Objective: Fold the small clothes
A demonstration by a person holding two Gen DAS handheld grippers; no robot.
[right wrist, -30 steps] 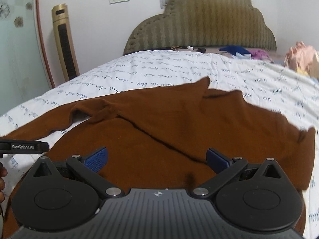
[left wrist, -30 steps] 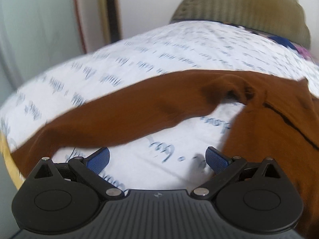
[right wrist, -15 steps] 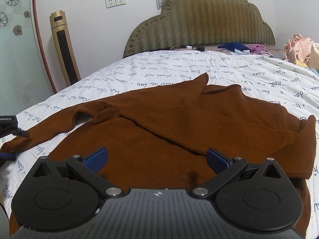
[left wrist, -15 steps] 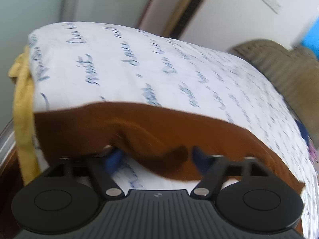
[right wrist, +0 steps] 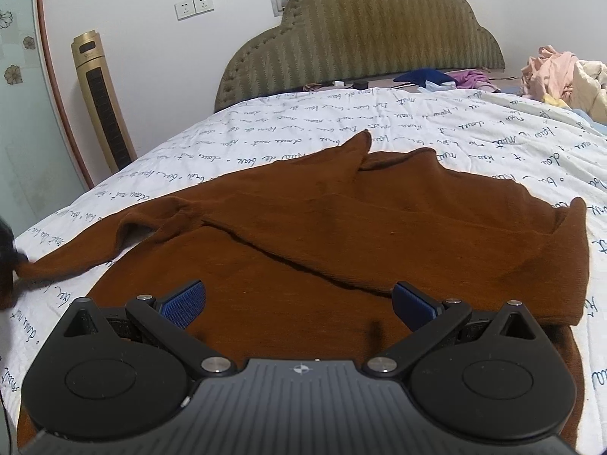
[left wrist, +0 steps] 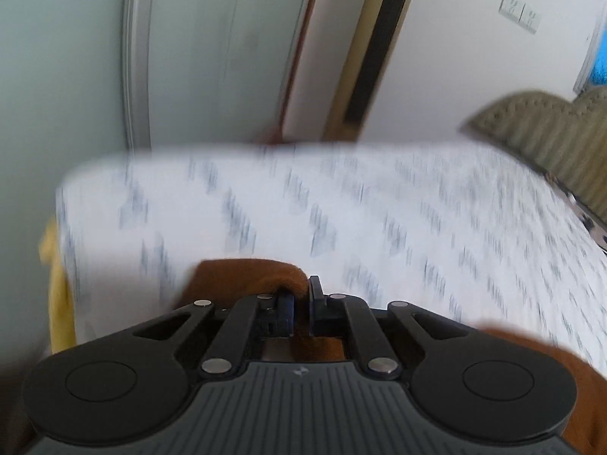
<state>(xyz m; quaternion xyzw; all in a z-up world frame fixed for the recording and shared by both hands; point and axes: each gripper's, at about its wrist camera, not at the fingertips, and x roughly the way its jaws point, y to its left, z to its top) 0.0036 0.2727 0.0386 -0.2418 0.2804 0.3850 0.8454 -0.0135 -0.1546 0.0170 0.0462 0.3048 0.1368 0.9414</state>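
Sweater sleeve — now pinched in left gripper at bed left edge | right gripper spread, idle — sleeve fold starting

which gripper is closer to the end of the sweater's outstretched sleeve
Left. The left gripper is shut on the sleeve end; the right gripper hangs open over the sweater's body, well away from it.

The brown sweater is soft, matt knit cloth with a faintly fuzzy nap. It lies on a white quilted cotton-like bedsheet printed with script, before a ribbed fabric headboard. Both grippers' bodies are matt black plastic with bright metal pins and textured blue pads.
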